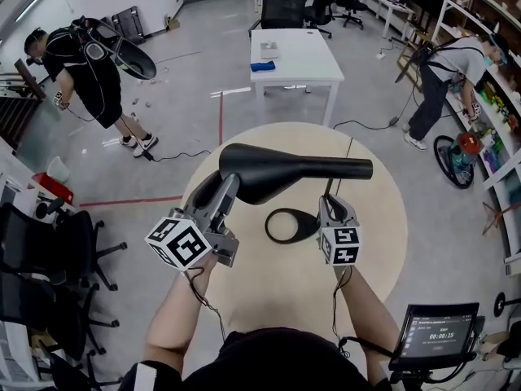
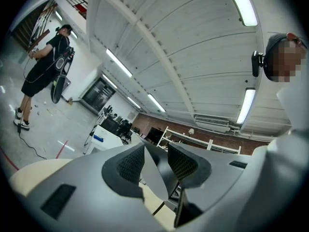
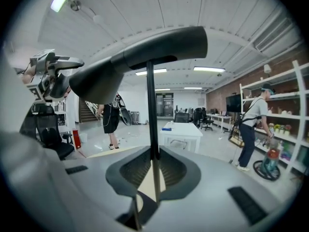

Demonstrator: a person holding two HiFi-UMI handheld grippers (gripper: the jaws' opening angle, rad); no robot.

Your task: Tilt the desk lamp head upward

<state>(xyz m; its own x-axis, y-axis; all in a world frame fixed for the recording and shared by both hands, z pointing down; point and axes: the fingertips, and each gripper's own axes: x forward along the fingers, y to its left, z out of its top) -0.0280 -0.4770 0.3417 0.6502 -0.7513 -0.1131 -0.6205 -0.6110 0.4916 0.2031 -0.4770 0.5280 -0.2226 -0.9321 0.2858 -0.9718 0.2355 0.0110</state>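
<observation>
1. On the round desk (image 1: pixel 376 243), right in front of the person, stands the black desk lamp. Its oval lamp base (image 1: pixel 291 225) rests flat on the wood, and the lamp head (image 1: pixel 286 169) is carried above it on a thin stem (image 3: pixel 150 105).
2. From where I stand, I'd say the job is underway rather than finished. Both tools are already on the lamp, so the reaching and gripping are done.
3. Seen from above, the lamp head lies roughly level across the desk, with the wide end to the person's left and the narrow end to the right. In the right gripper view, that wide end sits a little lower than the narrow one.
4. I judge that what remains is to swing the wide end higher, let go, and see whether the joint holds the new angle. I can't tell how much tilt counts as enough.
5. The left tool (image 1: pixel 224 187) is clenched on the wide end of the lamp head. In the left gripper view, a thin dark edge of the lamp head is wedged between the ribbed pads (image 2: pixel 133 162), and both jaws are drawn in against it.
6. The right tool (image 1: pixel 330 204) is clamped on the stem low down, just above the lamp base. In its own view, the jaws are nearly together with the slim rod pinched between them. I think this tool is steadying the lamp while the other does the tilting.
7. Nothing else is on the desk near the lamp. The other people in the room are well apart from it.
</observation>
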